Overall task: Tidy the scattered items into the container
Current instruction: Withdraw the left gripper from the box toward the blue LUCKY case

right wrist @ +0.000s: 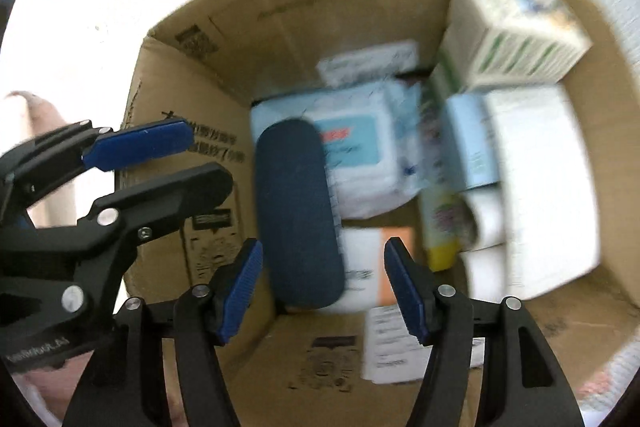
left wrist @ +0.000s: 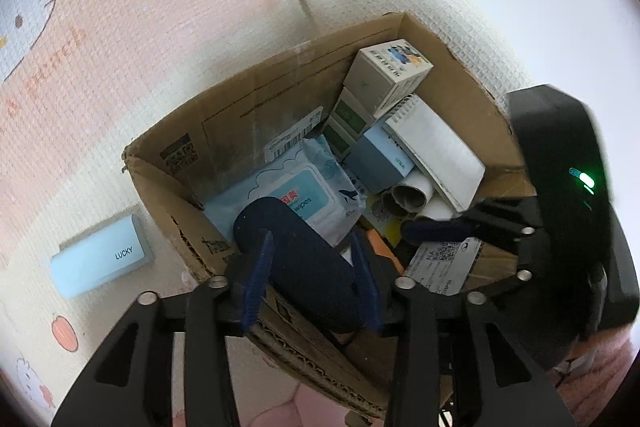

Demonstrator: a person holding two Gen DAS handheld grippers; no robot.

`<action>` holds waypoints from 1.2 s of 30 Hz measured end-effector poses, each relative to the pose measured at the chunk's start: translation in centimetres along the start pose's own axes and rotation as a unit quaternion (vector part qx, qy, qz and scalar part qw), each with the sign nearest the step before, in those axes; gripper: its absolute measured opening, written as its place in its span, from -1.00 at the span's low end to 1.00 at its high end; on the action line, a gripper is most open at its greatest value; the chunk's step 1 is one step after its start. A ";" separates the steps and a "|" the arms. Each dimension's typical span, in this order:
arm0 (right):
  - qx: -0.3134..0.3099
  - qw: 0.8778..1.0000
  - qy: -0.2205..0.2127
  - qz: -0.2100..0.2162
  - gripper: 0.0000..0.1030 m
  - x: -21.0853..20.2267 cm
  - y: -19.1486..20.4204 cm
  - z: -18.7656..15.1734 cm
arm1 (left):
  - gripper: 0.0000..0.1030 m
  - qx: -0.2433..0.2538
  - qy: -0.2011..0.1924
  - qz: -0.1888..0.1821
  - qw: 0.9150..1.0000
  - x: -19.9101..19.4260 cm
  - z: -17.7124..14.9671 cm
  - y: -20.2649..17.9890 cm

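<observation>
An open cardboard box point(left wrist: 240, 107) sits on a cartoon-print mat and holds wet wipes point(left wrist: 304, 193), small cartons, a notepad and paper tubes. A dark navy oblong case point(left wrist: 300, 255) lies in the box over the near wall, between the blue pads of my left gripper point(left wrist: 316, 279), whose jaws stand apart beside it. In the right wrist view the case point(right wrist: 298, 211) lies on the wipes point(right wrist: 360, 155) inside the box point(right wrist: 188, 99). My right gripper point(right wrist: 322, 287) is open and empty above the box floor, just in front of the case.
A light blue case marked LUCKY point(left wrist: 102, 261) lies on the mat left of the box. The right gripper's black body point(left wrist: 568, 187) with a green light hangs over the box's right side. The left gripper point(right wrist: 132, 163) shows at the left in the right wrist view.
</observation>
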State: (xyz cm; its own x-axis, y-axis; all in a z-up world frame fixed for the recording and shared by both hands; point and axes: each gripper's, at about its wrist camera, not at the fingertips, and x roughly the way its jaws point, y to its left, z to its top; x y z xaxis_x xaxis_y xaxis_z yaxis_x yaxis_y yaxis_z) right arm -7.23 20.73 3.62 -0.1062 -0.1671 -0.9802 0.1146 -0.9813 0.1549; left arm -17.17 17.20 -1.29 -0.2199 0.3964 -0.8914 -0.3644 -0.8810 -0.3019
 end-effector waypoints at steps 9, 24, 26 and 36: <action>-0.010 0.987 -0.130 -0.089 0.47 -4.8 4.0 0.7 | 0.14 0.029 -0.078 0.029 0.996 -3.0 -0.9 -0.5; -0.076 0.935 -0.238 -0.253 0.50 -4.7 10.6 -0.6 | 0.19 -0.003 -0.170 -0.022 0.985 -5.9 -6.6 5.5; -0.088 0.920 -0.285 -0.255 0.53 -5.0 12.0 -1.0 | 0.19 -0.016 -0.185 -0.014 0.983 -6.2 -7.7 6.7; -0.224 0.853 -0.359 -0.304 0.53 -0.1 20.4 -2.3 | 0.20 -0.122 -0.221 0.082 0.964 -6.6 -14.9 15.6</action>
State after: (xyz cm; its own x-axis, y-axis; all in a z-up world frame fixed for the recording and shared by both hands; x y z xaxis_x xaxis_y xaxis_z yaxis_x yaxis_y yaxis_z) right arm -2.57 0.97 6.56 -0.8402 0.1865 -0.5091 0.1715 -0.7993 -0.5759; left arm -7.90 -2.99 -5.16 -0.6398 0.2695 -0.7198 -0.0790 -0.9546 -0.2872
